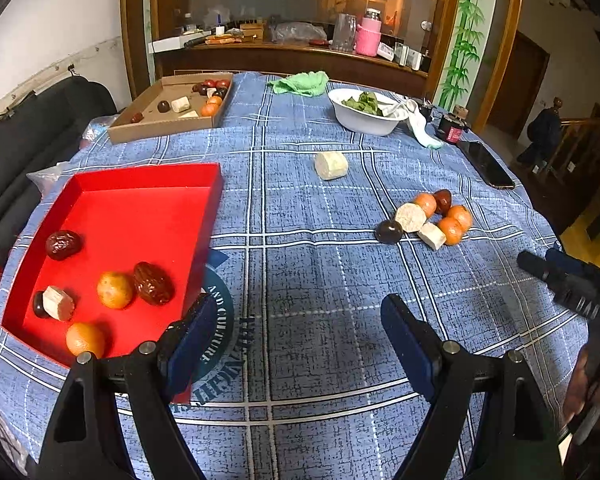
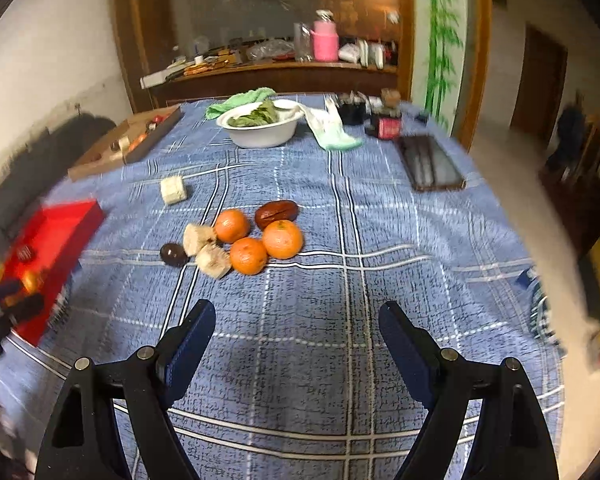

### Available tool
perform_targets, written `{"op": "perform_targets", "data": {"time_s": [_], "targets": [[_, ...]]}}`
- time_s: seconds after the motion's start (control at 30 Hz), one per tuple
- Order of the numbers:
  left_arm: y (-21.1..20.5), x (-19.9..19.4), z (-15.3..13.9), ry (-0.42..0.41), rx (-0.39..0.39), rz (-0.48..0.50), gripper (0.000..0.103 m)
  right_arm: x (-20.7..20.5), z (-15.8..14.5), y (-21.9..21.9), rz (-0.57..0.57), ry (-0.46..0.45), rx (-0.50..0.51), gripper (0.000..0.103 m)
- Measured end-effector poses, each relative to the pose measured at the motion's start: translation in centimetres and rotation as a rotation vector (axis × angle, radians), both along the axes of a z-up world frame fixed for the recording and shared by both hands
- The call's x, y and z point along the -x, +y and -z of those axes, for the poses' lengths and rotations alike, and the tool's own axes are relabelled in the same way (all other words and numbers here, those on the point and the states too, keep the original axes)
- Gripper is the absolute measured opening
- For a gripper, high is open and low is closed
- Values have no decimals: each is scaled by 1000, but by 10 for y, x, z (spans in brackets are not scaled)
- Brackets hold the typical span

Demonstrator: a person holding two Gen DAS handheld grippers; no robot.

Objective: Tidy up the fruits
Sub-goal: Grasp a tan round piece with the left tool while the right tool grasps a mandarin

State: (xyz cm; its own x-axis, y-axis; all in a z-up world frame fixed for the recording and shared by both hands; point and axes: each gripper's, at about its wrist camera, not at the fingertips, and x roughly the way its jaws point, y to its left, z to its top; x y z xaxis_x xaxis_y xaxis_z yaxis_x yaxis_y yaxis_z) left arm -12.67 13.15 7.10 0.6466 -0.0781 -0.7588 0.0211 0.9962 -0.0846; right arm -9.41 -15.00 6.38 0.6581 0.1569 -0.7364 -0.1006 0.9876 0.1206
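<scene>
**A:** What are the two tools doing?

**B:** The left gripper [image 1: 300, 320] hangs above the blue plaid tablecloth [image 1: 320, 272] with its padded fingers spread wide and nothing between them. The right gripper [image 2: 296, 324] is the same: jaws apart, empty, over bare woven cloth. Both have matte black plastic arms with dark blue pads.

**A:** Where's the fruit?

**B:** Partly in the red tray [image 1: 140, 216], a shallow rectangular box with smooth, glossy walls, at the left gripper's left. It holds two wrinkled dried red dates [image 1: 153, 283], two round oranges [image 1: 115, 289] with dimpled skin, a pale faceted chunk [image 1: 57, 303] and a small dark round fruit touching that chunk.

**A:** And the rest?

**B:** A loose cluster [image 2: 240, 240] lies on the cloth ahead of the right gripper: three oranges, a glossy brown date [image 2: 276, 213], two rough pale chunks and a dark round fruit [image 2: 173, 254], all touching or just beside each other. One ribbed pale cylinder piece [image 1: 331, 165] sits alone farther back.

**A:** Anything else on the table?

**B:** A flat cardboard box [image 1: 172, 110] with more fruit, a white bowl [image 1: 364, 118] of leafy greens, a crumpled green cloth [image 1: 300, 82] and a black phone [image 1: 486, 164].
</scene>
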Motion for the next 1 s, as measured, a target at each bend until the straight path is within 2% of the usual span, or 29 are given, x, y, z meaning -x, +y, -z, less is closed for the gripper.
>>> {"op": "perform_targets", "data": {"time_s": [0.07, 0.17, 0.27, 0.3, 0.5, 0.7, 0.87, 0.93, 1.0], "targets": [[-2, -2, 2, 4, 19, 17, 83, -9, 4, -14, -2, 31, -75, 80], [-4, -7, 5, 10, 70, 44, 81, -22, 11, -16, -34, 68, -129, 71], [-5, -16, 5, 10, 123, 82, 52, -36, 19, 0, -90, 100, -152, 62], [-5, -20, 6, 13, 130, 93, 47, -40, 21, 9, -123, 104, -158, 62], [0, -35, 13, 31, 137, 78, 47, -62, 33, 62, -257, 92, -73, 57], [8, -51, 23, 70, 196, 73, 47, -71, 34, 93, -300, 16, 72, 57], [6, -60, 22, 69, 195, 76, 51, -61, 40, 102, -324, -24, 186, 57], [6, -67, 19, 65, 198, 81, 54, -59, 41, 89, -301, -22, 159, 57], [3, -76, 16, 68, 214, 93, 55, -62, 39, 69, -291, -6, 27, 57]]}}
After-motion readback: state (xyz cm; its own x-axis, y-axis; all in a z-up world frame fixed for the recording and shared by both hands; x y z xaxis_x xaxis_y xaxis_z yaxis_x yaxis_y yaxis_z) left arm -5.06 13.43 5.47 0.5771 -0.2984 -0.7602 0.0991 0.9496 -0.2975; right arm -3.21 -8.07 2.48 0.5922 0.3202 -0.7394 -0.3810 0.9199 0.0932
